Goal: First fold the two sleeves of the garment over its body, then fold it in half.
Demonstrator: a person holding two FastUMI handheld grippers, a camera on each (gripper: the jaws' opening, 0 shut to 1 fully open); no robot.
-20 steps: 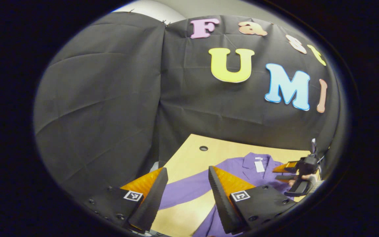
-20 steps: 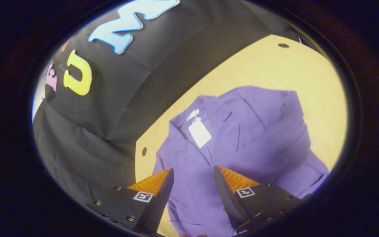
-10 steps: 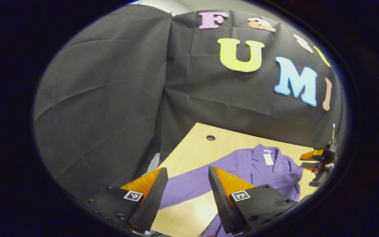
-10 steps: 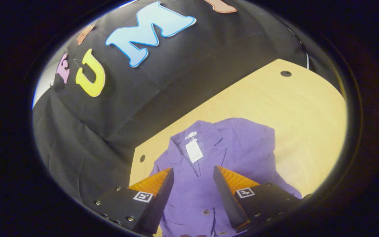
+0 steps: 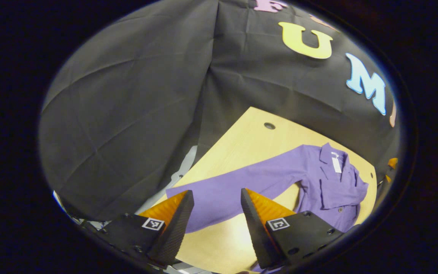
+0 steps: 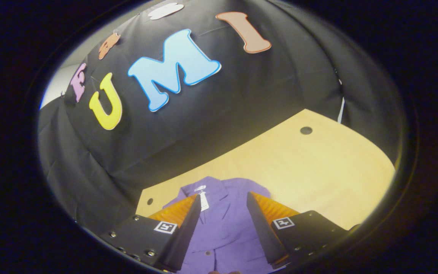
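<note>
Both grippers' black mounts [image 5: 135, 234] carry screws and small square, seemingly coded markers [image 6: 165, 227].

Garment [image 5: 329, 182] flat on table [image 5: 249, 144], collar toward far wall; one sleeve [image 5: 238, 186] stretched out left toward table's left edge; tag [image 5: 336, 164] at collar; table hole [image 5: 269, 125] near far edge

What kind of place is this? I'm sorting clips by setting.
Probably a staged recording booth, not a home: black cloth wall, bare wooden table with cable holes, and one tagged purple garment laid out.
</note>
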